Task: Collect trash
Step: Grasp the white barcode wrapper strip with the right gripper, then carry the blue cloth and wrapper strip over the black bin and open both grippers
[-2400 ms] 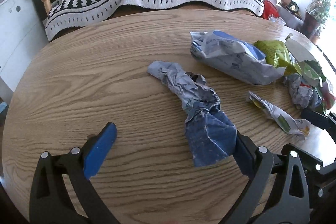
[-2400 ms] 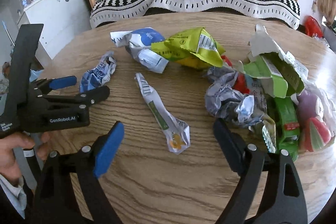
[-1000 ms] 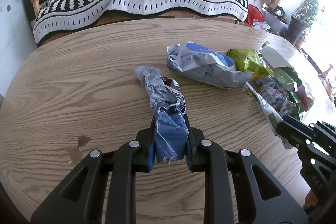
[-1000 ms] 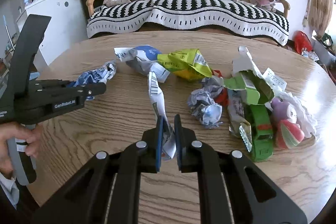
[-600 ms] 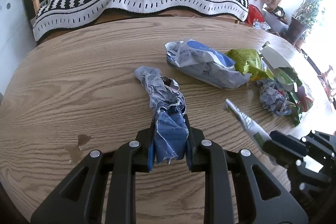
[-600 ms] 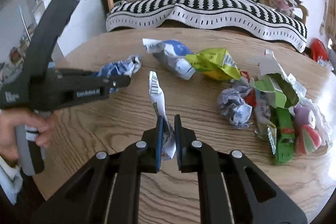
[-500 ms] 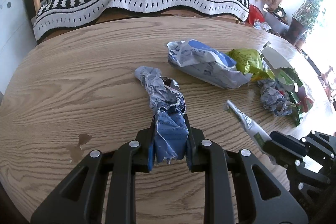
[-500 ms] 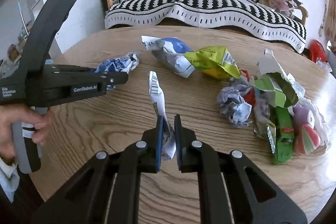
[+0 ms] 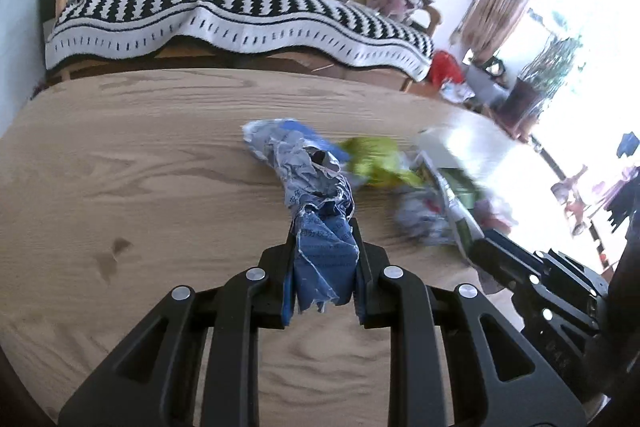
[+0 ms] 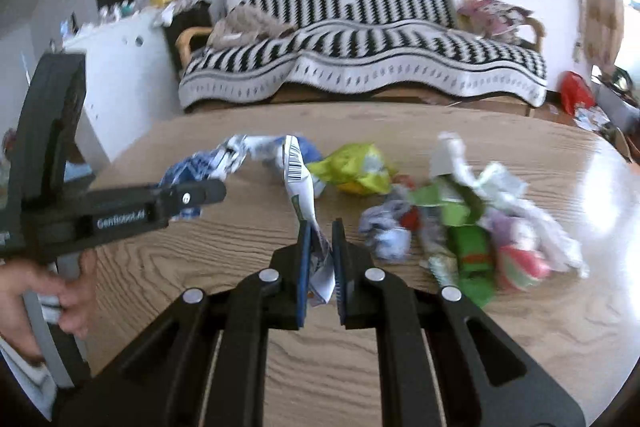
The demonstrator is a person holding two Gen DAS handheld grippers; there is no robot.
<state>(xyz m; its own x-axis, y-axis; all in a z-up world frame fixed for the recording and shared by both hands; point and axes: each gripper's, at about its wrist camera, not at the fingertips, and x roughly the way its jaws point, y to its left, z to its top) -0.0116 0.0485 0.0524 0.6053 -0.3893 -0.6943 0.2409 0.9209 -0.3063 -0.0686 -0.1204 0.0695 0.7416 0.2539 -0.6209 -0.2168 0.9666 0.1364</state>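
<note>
Trash pile on table R side; sofa behind table.

Daylight floods in from the blown-out window to the right of the wooden table, glaring off its right edge, while the litter pile smears with motion blur and fisheye bending darkens every corner.

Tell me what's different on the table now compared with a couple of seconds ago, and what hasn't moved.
Both grippers were open above the table; each has since closed and lifted. The left gripper now clamps the crumpled blue wrapper, and the right gripper clamps the long white wrapper with a barcode, both raised off the wooden table. The yellow-green bag and the pile of green and white packaging lie where they were.
</note>
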